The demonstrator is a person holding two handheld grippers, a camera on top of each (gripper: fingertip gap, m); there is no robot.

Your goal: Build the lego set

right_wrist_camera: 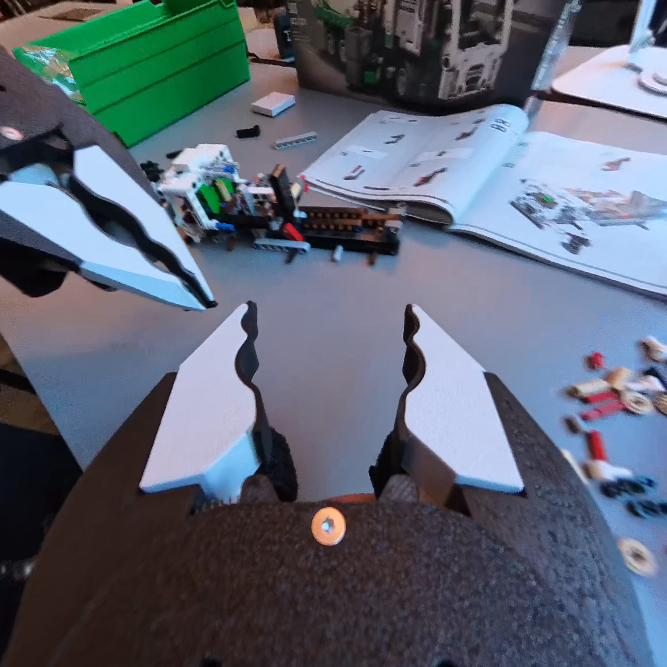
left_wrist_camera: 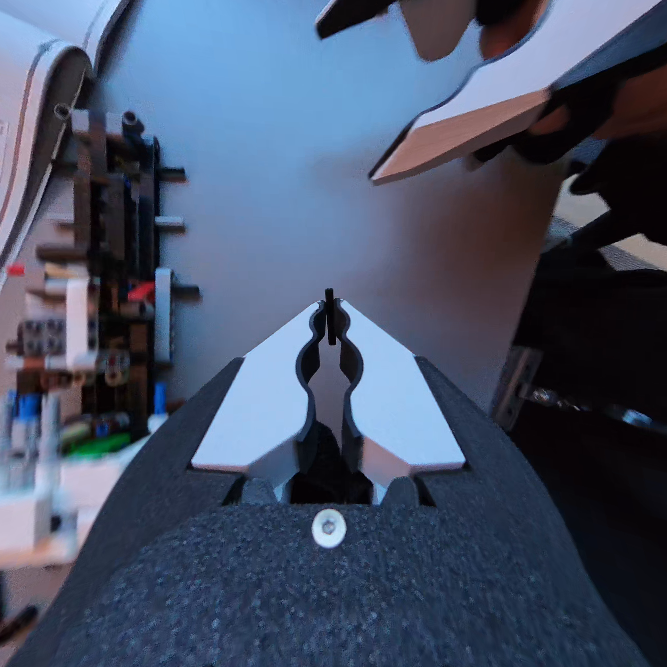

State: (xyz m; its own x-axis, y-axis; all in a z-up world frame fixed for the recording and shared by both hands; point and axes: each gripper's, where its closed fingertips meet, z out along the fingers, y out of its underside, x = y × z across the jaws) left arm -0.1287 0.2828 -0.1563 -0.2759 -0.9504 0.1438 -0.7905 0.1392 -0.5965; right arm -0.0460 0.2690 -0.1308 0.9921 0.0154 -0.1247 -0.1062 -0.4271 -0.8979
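Nearest in the left wrist view, the left claw (left_wrist_camera: 330,306) is pinched shut on a thin black lego pin (left_wrist_camera: 330,317), held upright at the very fingertips with a short end poking out past them. Such a piece is likely light, stiff and smooth, so it could twist or slip in so small a grip; it wants holding near its middle, leaving one end free to press in.

In the right wrist view, the right claw (right_wrist_camera: 330,306) hovers wide open and empty over the bare grey bench (right_wrist_camera: 325,361), with the left claw's tip just beside its left finger.

Off to the right lies a loose scatter of small red, tan and black lego parts (right_wrist_camera: 620,397). Farther on sits the half-built black, white and green lego model (right_wrist_camera: 270,209), probably fragile under side loads. Next to it lies the open instruction booklet (right_wrist_camera: 487,180), then a green plastic bin (right_wrist_camera: 151,79) and the dark set box (right_wrist_camera: 415,47) at the back.
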